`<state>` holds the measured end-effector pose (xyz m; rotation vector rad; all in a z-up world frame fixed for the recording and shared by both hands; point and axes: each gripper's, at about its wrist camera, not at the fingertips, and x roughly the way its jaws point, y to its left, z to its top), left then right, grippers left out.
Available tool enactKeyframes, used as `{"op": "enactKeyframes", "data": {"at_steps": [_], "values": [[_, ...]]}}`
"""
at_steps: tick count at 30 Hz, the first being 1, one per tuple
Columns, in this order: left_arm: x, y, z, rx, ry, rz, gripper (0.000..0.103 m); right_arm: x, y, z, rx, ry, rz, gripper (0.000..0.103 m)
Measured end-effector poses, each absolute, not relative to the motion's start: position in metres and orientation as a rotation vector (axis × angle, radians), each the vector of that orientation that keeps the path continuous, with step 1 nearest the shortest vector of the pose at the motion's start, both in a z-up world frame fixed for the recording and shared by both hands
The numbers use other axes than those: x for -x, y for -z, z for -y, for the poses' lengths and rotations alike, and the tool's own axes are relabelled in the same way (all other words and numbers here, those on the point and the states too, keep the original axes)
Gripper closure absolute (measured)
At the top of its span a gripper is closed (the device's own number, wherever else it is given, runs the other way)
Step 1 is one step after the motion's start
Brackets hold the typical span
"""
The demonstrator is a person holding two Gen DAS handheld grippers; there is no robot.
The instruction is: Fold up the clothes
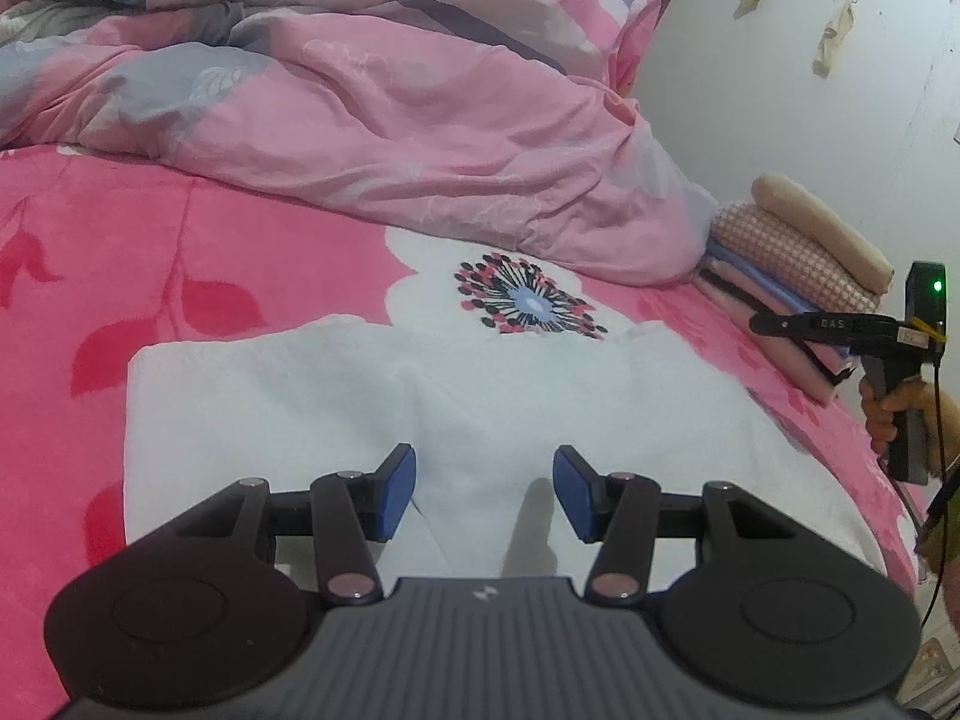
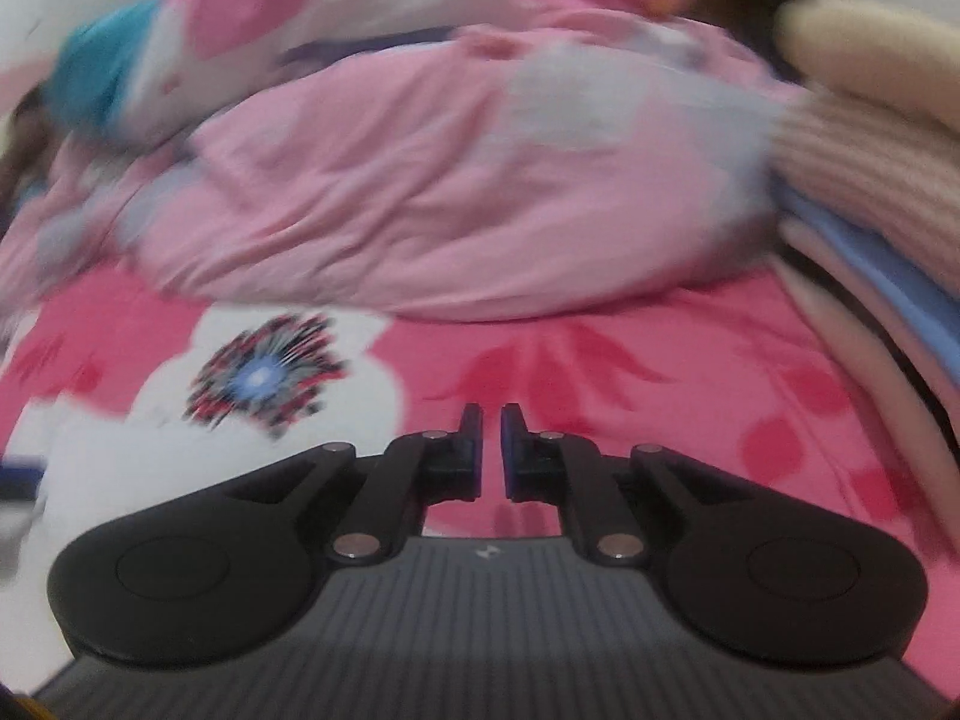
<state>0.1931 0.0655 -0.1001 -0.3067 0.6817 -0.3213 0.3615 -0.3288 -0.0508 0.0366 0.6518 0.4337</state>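
A white cloth (image 1: 336, 396), folded into a flat rectangle, lies on the pink floral bedspread (image 1: 210, 252). My left gripper (image 1: 485, 462) hovers over its near middle, open, blue pads wide apart and nothing between them. In the left wrist view a hand holds my right gripper (image 1: 759, 321) at the bed's right edge, off the cloth and pointing left. The blurred right wrist view shows the right gripper (image 2: 492, 414) over bare bedspread, its fingers only a thin slit apart and holding nothing. The white cloth (image 2: 78, 468) is at that view's lower left.
A crumpled pink quilt (image 1: 390, 120) is heaped across the back of the bed. A stack of folded clothes (image 1: 792, 264) with a beige roll on top sits at the right by the white wall (image 1: 780, 90). Bare bedspread shows left of the cloth.
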Motion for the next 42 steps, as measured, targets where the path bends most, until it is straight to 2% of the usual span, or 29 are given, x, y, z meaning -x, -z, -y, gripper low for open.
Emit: {"op": "enactKeyframes", "data": {"at_steps": [3, 6, 11, 20, 24, 26, 31, 38, 42], "values": [[-0.194, 0.099, -0.066, 0.313, 0.32, -0.684, 0.051, -0.349, 0.052, 0.347, -0.137, -0.435, -0.646, 0.095], [-0.194, 0.096, -0.067, 0.321, 0.317, -0.682, 0.051, -0.327, 0.047, 0.357, -0.15, -0.409, -0.642, 0.09], [-0.18, 0.077, -0.078, 0.351, 0.321, -0.627, 0.051, -0.266, 0.013, 0.396, -0.251, -0.332, -0.599, 0.086], [-0.12, 0.045, -0.101, 0.415, 0.351, -0.555, 0.048, -0.086, -0.091, 0.456, -0.165, -0.144, -0.413, 0.072], [-0.09, 0.043, -0.104, 0.438, 0.374, -0.569, 0.046, -0.019, -0.109, 0.463, -0.1, -0.09, -0.393, 0.068], [-0.078, 0.044, -0.101, 0.432, 0.393, -0.588, 0.045, 0.0, -0.102, 0.461, -0.097, -0.091, -0.397, 0.063], [-0.066, 0.056, -0.066, 0.38, 0.489, -0.661, 0.045, 0.037, -0.078, 0.452, -0.085, -0.113, -0.417, 0.063], [-0.064, 0.083, 0.001, 0.194, 0.54, -0.697, 0.045, -0.008, 0.03, 0.387, -0.023, -0.353, -0.565, 0.064], [-0.071, 0.097, 0.006, 0.186, 0.527, -0.726, 0.046, -0.042, 0.062, 0.358, 0.057, -0.454, -0.59, 0.064]]}}
